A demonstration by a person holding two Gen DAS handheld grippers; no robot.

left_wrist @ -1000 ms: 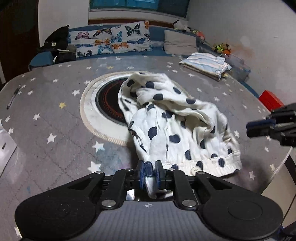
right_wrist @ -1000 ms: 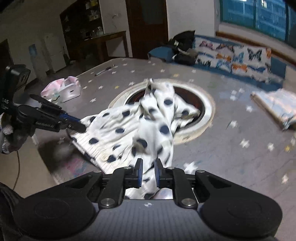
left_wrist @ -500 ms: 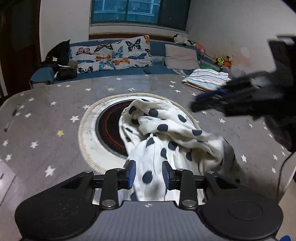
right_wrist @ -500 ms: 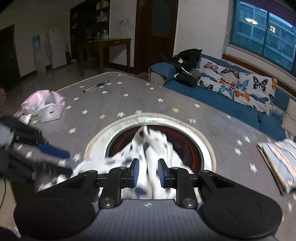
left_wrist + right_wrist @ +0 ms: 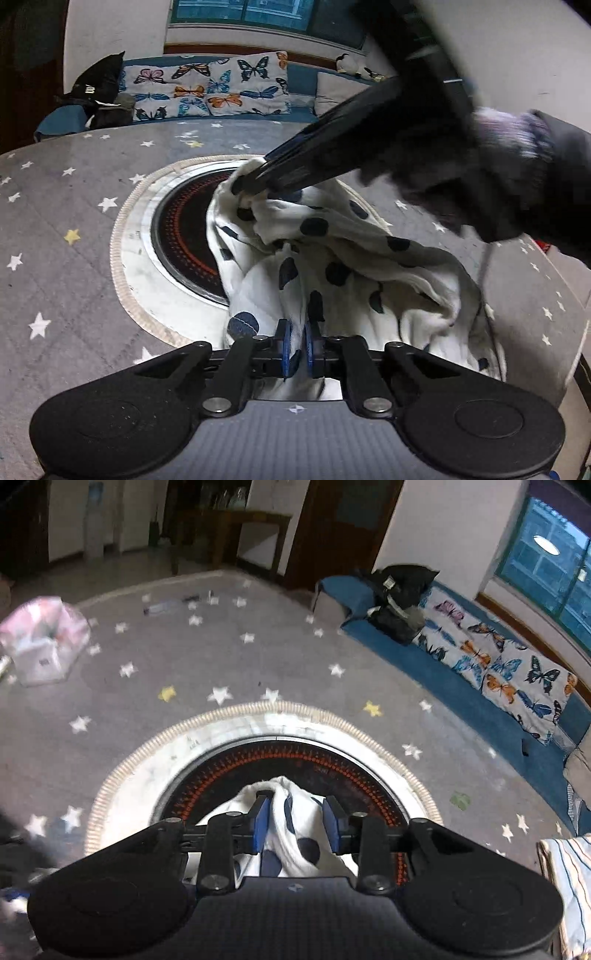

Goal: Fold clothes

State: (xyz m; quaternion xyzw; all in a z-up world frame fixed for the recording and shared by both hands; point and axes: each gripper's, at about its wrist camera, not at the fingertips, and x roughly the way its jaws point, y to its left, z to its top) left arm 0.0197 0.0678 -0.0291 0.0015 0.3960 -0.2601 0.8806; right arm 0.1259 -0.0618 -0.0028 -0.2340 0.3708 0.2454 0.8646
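In 1 s the right claw (image 5: 295, 829) reached the far end of the polka-dot garment (image 5: 332, 258) on the tabletop (image 5: 74, 229), pads spread w/ cloth between; left claw (image 5: 297, 345) keeps pinching near edge, so spreading looks underway.

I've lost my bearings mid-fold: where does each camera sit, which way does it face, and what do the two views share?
Left wrist: on the left gripper, shut on the spotted garment, facing the butterfly cushions; the right gripper and a gloved hand show.
Right wrist: on the right gripper, its jaws apart around a bunch of garment, facing the pink box and doorway.
Shared: garment, round burner, star cloth, cushions.
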